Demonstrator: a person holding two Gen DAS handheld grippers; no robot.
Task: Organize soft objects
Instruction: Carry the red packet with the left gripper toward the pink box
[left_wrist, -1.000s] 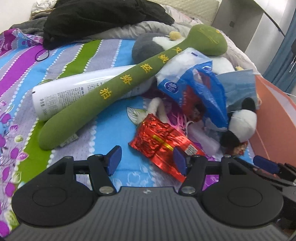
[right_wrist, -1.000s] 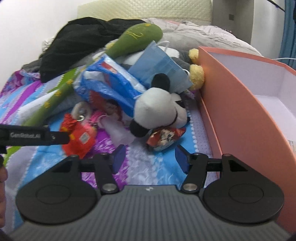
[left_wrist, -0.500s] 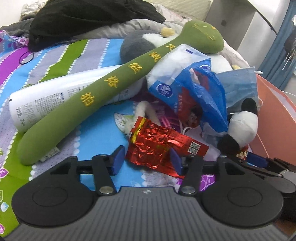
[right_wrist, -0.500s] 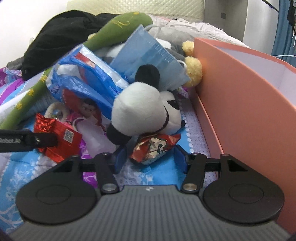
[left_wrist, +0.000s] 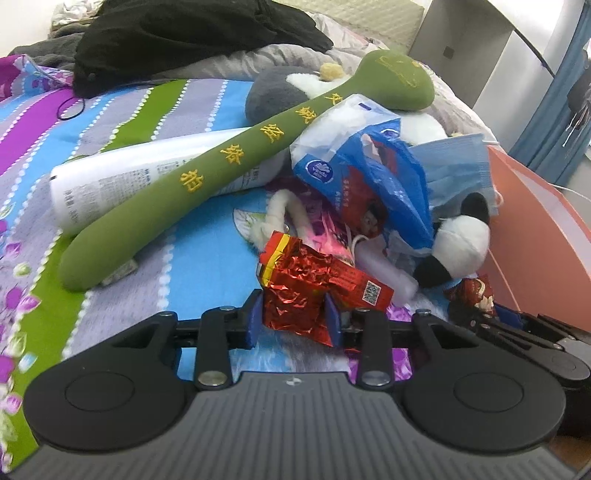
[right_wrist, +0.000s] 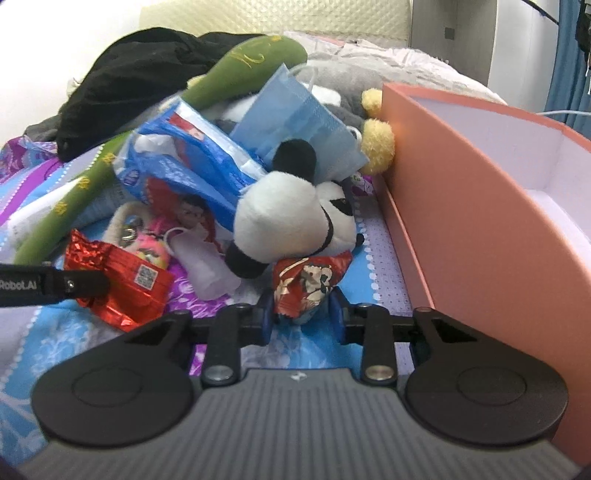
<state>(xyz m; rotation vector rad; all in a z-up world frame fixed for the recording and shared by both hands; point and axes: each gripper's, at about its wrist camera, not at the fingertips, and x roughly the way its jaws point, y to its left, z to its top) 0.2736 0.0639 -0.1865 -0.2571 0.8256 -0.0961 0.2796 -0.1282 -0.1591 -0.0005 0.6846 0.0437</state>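
Observation:
A pile of things lies on the striped bed. My left gripper (left_wrist: 293, 319) is shut on a crinkled red foil packet (left_wrist: 314, 284), which also shows in the right wrist view (right_wrist: 122, 280). My right gripper (right_wrist: 303, 314) is shut on a small red snack packet (right_wrist: 310, 282) that lies under a panda plush (right_wrist: 291, 218). The panda plush also shows in the left wrist view (left_wrist: 458, 247). A long green plush (left_wrist: 229, 162) lies across a white bottle (left_wrist: 122, 181). A blue plastic bag (left_wrist: 369, 173) and a blue face mask (right_wrist: 295, 122) lie in the pile.
An open orange box (right_wrist: 461, 192) stands right of the pile, close to my right gripper. Black clothing (left_wrist: 184, 33) lies at the far end of the bed. A grey plush (left_wrist: 280, 92) and a yellow plush part (right_wrist: 376, 140) lie behind the pile.
Both grippers moved forward into the pile and closed. The left one closed on the red foil packet, the right one on the small snack packet under the panda.

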